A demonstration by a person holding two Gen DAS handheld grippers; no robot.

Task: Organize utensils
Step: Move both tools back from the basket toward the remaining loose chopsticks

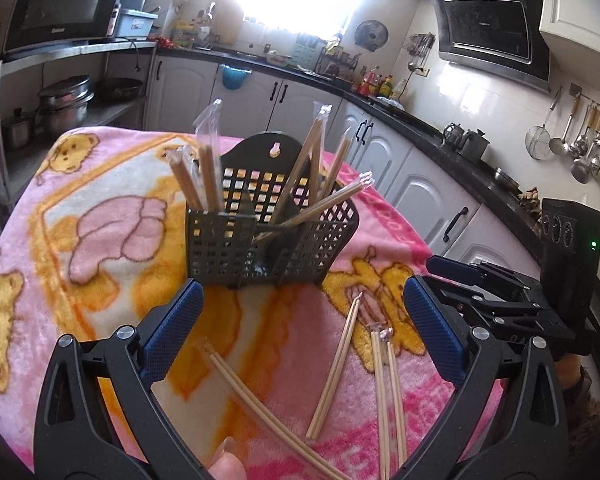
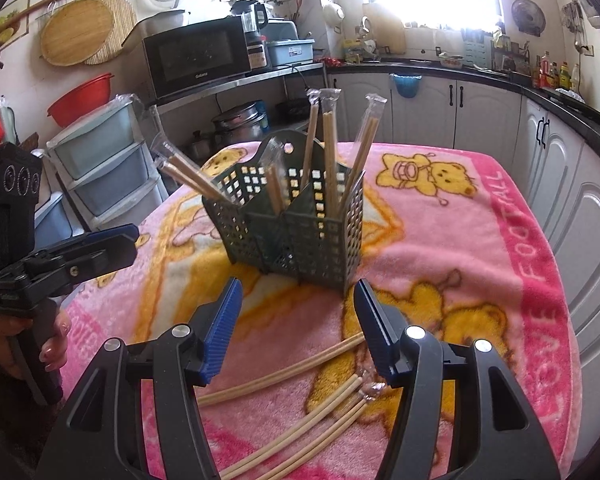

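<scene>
1. Right now a dark green perforated utensil caddy (image 1: 268,236) stands upright near the middle of the desk, on a pink blanket (image 1: 60,264) printed with yellow bears.
2. Several pairs of wrapped chopsticks (image 1: 204,176) stand in the caddy's compartments, leaning outward at different angles, their clear sleeves poking above the rim; one pair (image 1: 324,208) lies at a low slant across the right compartment's edge.
3. More loose chopsticks (image 1: 334,372) lie flat on the blanket in front of the caddy, well apart from it, fanned out in a few pairs.
4. Seen from the left wrist, the left tongs (image 1: 300,312) are spread wide with nothing between the blue pads; they hang above the blanket, with the loose chopsticks below and between the arms. A fingertip (image 1: 226,460) shows at the bottom edge.
5. From the right wrist view, the right tongs (image 2: 298,316) are parted about halfway, pinching nothing, pointing down at the blanket just in front of the caddy (image 2: 300,232). Loose chopsticks (image 2: 300,432) lie underneath, one pair passing close beside the right pad.
6. At the left edge of that view, a hand (image 2: 24,344) grips the handle of the left tongs (image 2: 128,242).
7. Behind the desk run white cabinets (image 2: 480,108) and a microwave (image 2: 198,56) on a shelf.
</scene>
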